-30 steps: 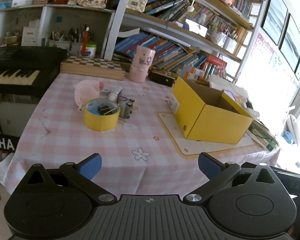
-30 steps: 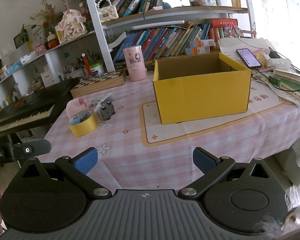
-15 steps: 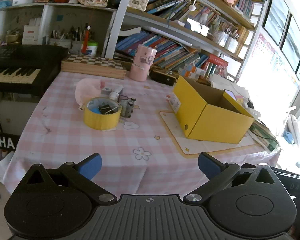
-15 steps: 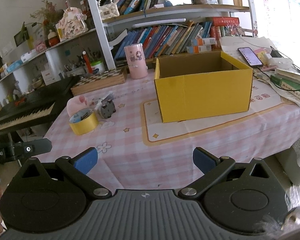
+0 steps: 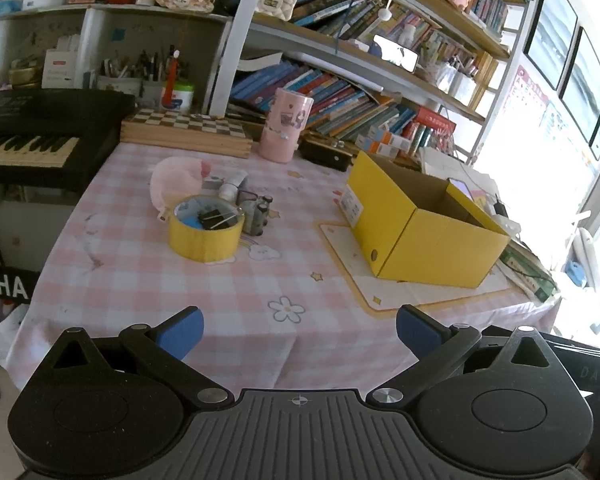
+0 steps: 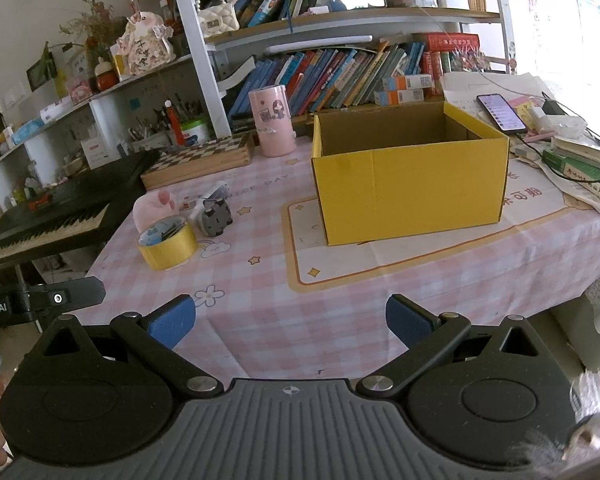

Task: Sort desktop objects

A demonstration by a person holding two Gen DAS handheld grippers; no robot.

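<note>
Both views have edged nearer the table; yellow tape roll (image 5: pixel 205 236) lies well beyond the spread, empty left hand-held gripper (image 5: pixel 299 330)

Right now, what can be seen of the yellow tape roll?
The yellow tape roll lies flat on the pink checked tablecloth, hole upward. It is wide and glossy, with a blue inner ring. Black binder clips sit in its hollow. A pink plush toy lies just behind it and a small grey figure stands beside it. No tongs touch it.
</note>
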